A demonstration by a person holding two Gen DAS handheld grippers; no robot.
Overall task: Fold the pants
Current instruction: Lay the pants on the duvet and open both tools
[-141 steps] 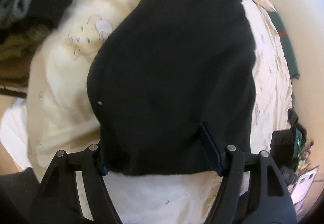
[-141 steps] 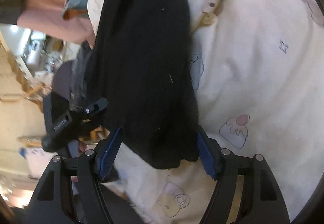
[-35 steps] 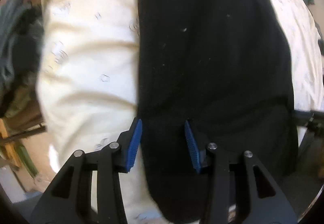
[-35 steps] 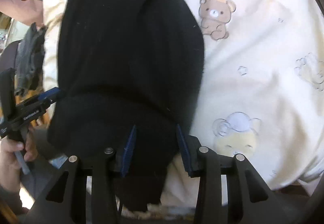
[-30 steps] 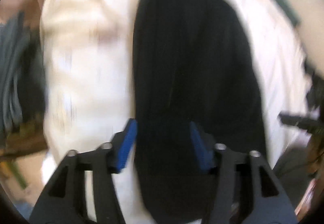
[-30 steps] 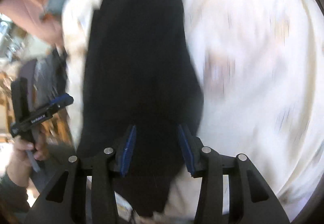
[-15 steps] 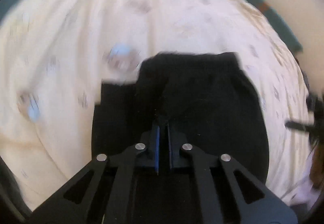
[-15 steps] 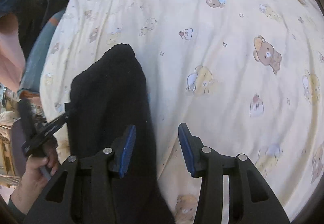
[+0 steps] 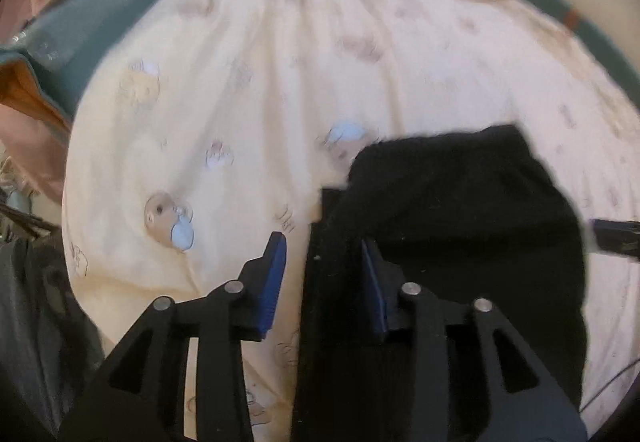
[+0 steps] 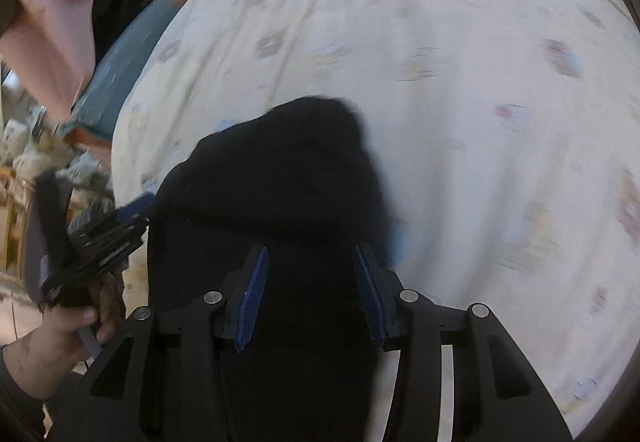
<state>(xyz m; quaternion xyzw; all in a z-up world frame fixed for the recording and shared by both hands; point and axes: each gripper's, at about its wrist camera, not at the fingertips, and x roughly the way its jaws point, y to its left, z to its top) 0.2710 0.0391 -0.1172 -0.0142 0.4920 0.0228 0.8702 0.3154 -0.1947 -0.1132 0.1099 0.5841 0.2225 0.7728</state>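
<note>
The pants (image 9: pixel 460 210), black and folded into a short thick bundle, are laid on the cream sheet (image 9: pixel 240 82), which is printed with small bears and clouds. In the left wrist view the bundle is seen right of centre, its far end turned over in a rounded fold and its near part running down out of the picture.

The left gripper (image 9: pixel 324 278) is held over the bundle's left edge. Its jaws have just been opening and are now parted: the left pad is seen over bare sheet, clear of the cloth, while the right pad lies against or just above the black fabric. The edge of the pants is between the pads, but no pinch is seen. The same gripper is seen at the left of the right wrist view, gripped by a hand (image 10: pixel 76 326).

The right gripper (image 10: pixel 310 294) is held over the near part of the pants (image 10: pixel 280 182), jaws spread, with black cloth seen between and beneath the pads. Whether the pads touch the cloth cannot be told; nothing is squeezed between them. Its tip is glimpsed at the right edge of the left wrist view.

A teal pillow (image 9: pixel 92 30) and a pink cloth (image 10: pixel 56 42) are seen beyond the sheet's left side. Both views are somewhat blurred.
</note>
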